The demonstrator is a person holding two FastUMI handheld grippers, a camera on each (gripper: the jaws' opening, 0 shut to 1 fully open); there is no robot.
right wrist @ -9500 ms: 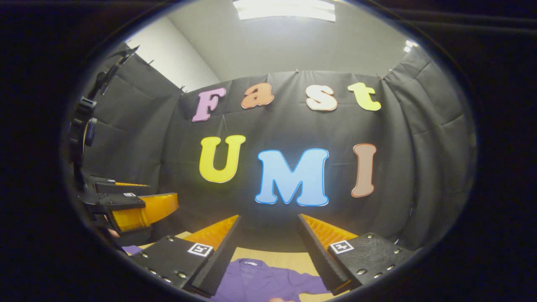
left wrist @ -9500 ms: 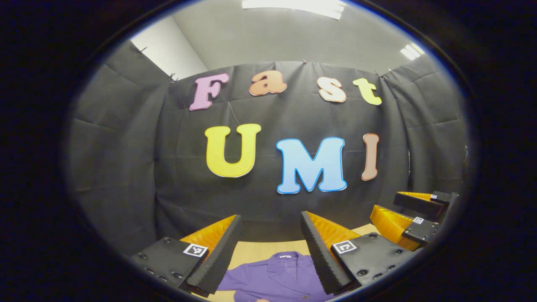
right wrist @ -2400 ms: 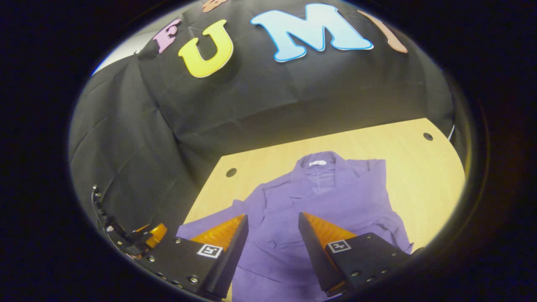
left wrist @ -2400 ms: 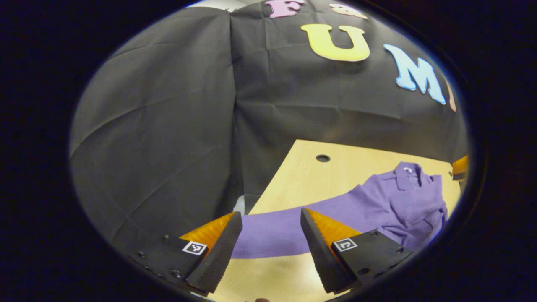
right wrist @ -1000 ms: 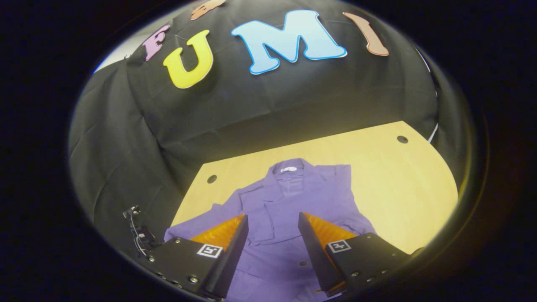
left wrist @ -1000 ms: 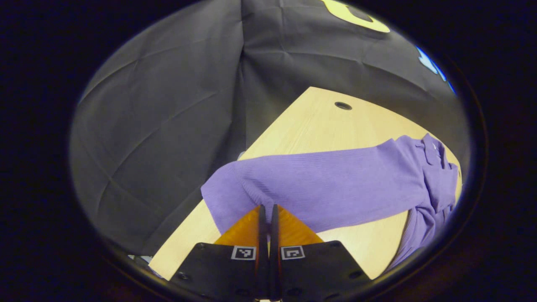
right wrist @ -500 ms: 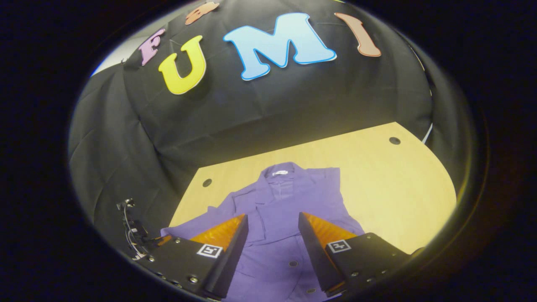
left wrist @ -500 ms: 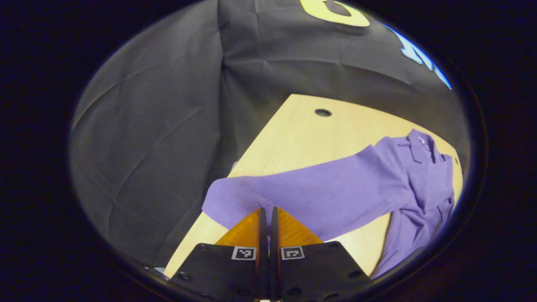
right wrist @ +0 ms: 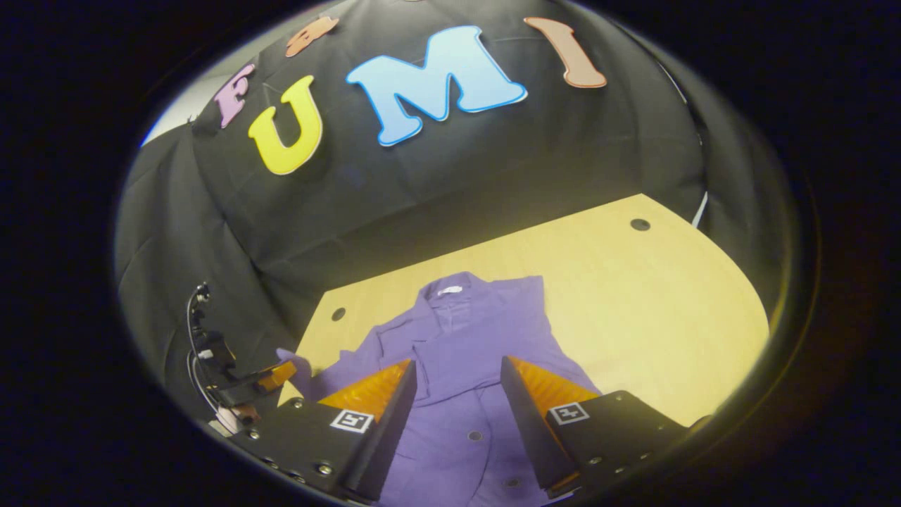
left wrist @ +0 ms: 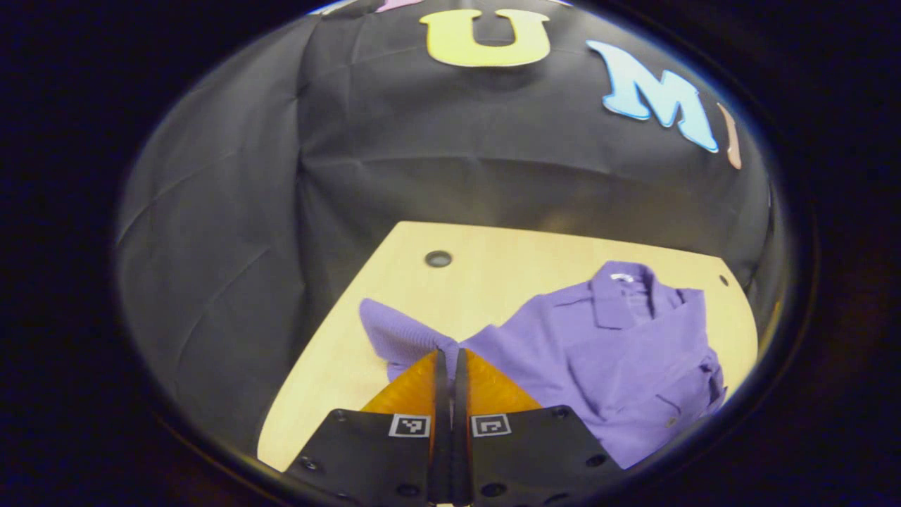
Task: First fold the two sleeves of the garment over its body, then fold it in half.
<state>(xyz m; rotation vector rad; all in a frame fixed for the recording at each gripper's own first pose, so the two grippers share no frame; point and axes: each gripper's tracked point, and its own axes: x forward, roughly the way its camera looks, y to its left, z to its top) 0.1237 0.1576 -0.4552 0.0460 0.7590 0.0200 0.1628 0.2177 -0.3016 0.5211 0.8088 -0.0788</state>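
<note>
Pinching the cuff end of a purple sleeve [left wrist: 398, 336] between its closed fingers, the left gripper [left wrist: 448, 359] holds it above the wooden table [left wrist: 493, 253] beside the purple collared shirt [left wrist: 619, 352], while the right gripper [right wrist: 457, 380] hovers spread apart over the shirt's buttoned front.

Left gripper view looks down from the table's [left wrist: 507, 246] left end, close to the garment [left wrist: 619, 345]. Right gripper view looks down from the front, over its body. Both share garment, table, booth wall.
</note>
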